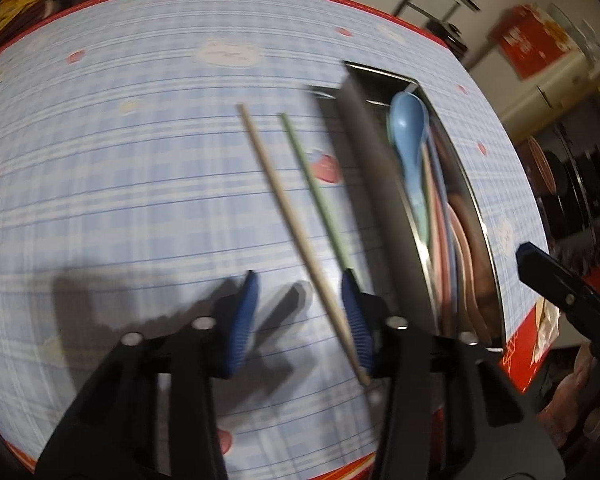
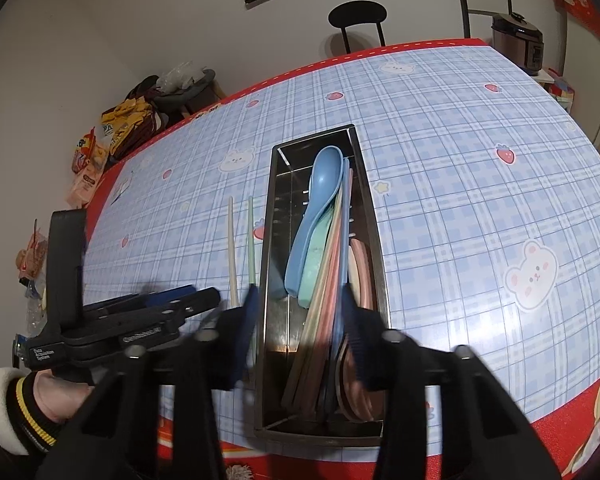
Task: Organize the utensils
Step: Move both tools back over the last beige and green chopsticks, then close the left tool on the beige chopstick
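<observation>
A cream chopstick (image 1: 292, 216) and a green chopstick (image 1: 316, 192) lie side by side on the blue checked tablecloth, left of a metal utensil tray (image 1: 374, 168). They also show in the right wrist view, cream (image 2: 232, 248) and green (image 2: 251, 240). My left gripper (image 1: 300, 304) is open just above the table, its jaws either side of the cream chopstick's near end. The tray (image 2: 370, 208) holds a blue spoon (image 2: 314, 216), a green spoon, pink spoons and several coloured chopsticks. My right gripper (image 2: 300, 328) is open and empty above the tray's near end.
The table's red front edge (image 2: 300, 456) is close below both grippers. Snack bags (image 2: 112, 132) sit beyond the table's far left corner. A black chair (image 2: 358, 20) and a rice cooker (image 2: 518, 40) stand beyond the far edge.
</observation>
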